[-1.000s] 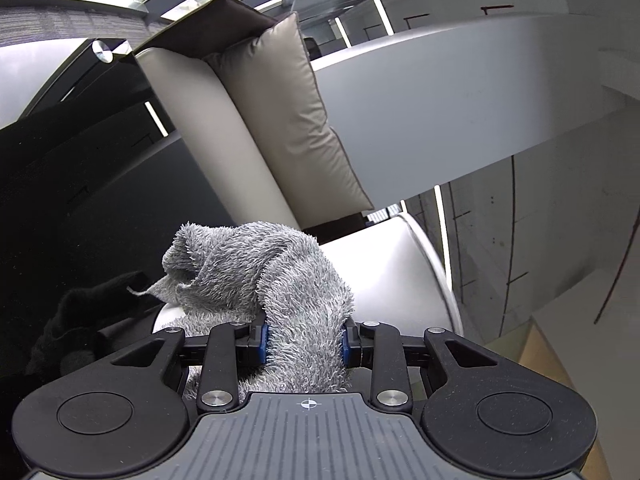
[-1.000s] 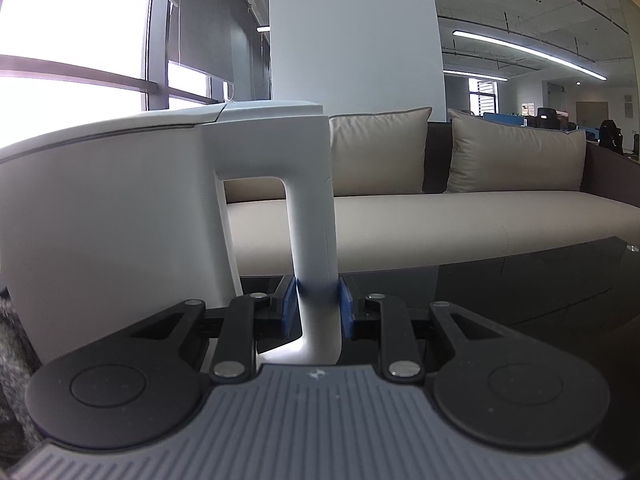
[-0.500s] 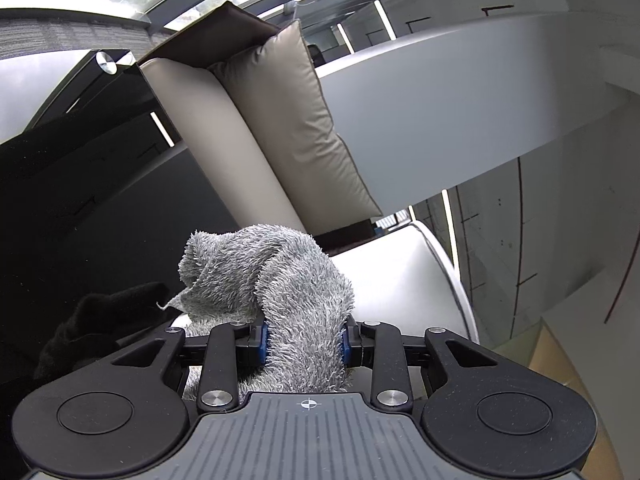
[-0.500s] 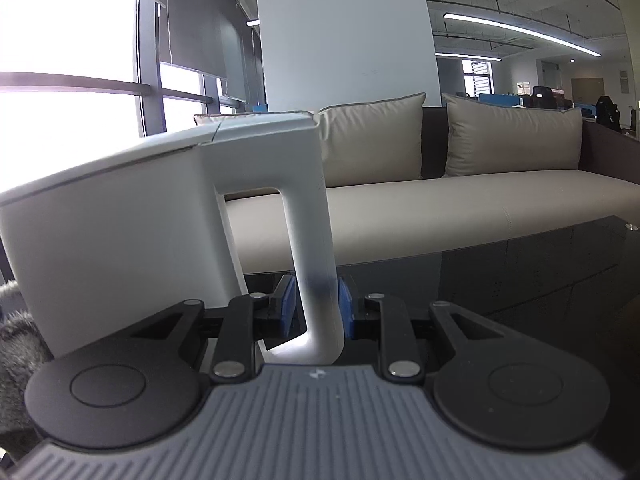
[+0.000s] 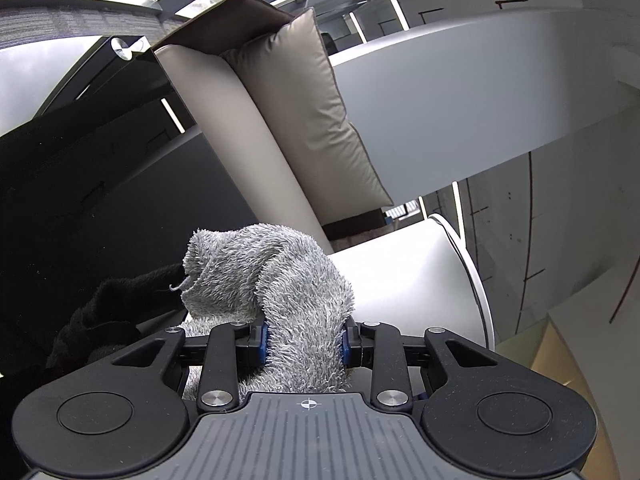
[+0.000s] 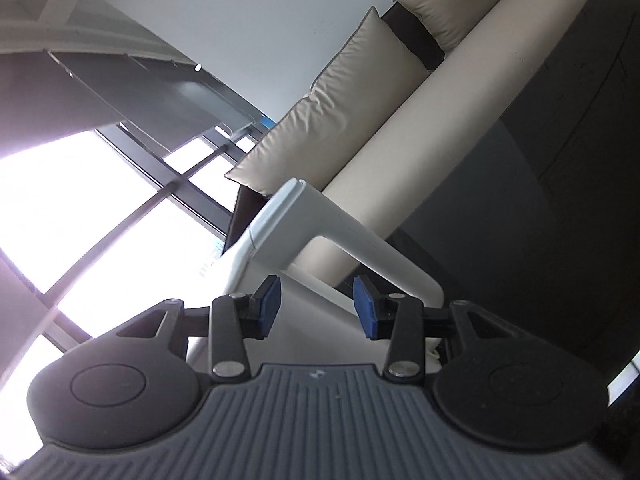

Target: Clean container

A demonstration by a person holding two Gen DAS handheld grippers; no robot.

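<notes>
While my left gripper [image 5: 304, 340] is clamping the grey cloth [image 5: 276, 280] beside the white container [image 5: 416, 280], my right gripper [image 6: 316, 308] is gaping, empty, just short of its handle [image 6: 360, 248], so I'm judging a re-grip comes next.

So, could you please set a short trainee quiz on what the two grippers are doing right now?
1. True or false: the right hand-held gripper is clamped on the handle of the white container.
2. What does the left hand-held gripper hold? A) a sponge B) a grey fluffy cloth C) a brush
3. Fill in: the beige furniture with cushions behind the container is a ____.

Key:
1. False: its jaws stand open, with the handle beyond them.
2. B, pinched between closed jaws.
3. sofa
</notes>
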